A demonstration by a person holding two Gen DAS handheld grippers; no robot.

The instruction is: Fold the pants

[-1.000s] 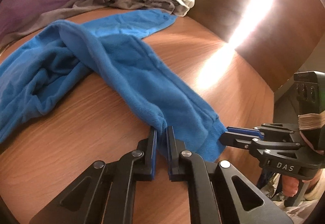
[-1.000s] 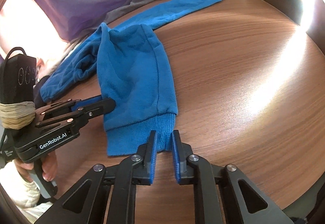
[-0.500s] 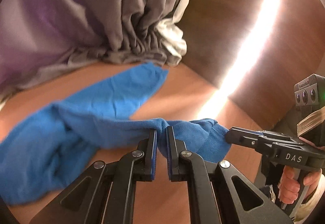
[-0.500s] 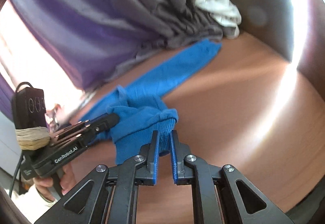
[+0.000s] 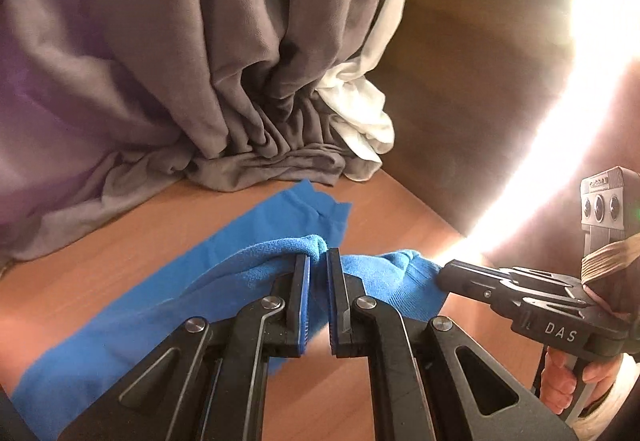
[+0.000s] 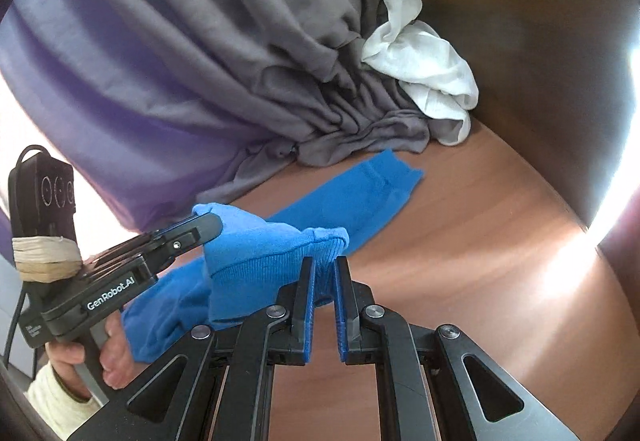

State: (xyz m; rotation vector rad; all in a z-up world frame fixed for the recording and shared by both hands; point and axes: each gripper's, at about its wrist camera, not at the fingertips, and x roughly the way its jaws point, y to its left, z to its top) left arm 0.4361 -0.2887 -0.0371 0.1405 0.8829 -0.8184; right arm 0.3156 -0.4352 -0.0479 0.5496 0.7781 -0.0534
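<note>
Right wrist view: both tongs, left gripper (image 6: 208, 227) and right gripper (image 6: 322, 269), pinch the near cuff of the blue pants (image 6: 280, 245); the other leg stretches far toward the grey curtain (image 6: 280, 41).

Blue pants (image 5: 168, 305), soft knit or fleece fabric, ribbed cuff at the leg end. One leg lifted off the desk (image 5: 120, 237), its cuff end held up at two spots: left claw (image 5: 318, 273) pinched on a bunched fold at one edge, right claw (image 6: 324, 277) clamped on the ribbed cuff (image 6: 272, 265) at the other. Cuff stretches between the two grips, sagging a little. Other leg lies flat on the desk, running away toward the far corner, its cuffed end (image 6: 384, 177) just short of the piled grey cloth. Rest of the garment trails down to the desk, rumpled.
</note>
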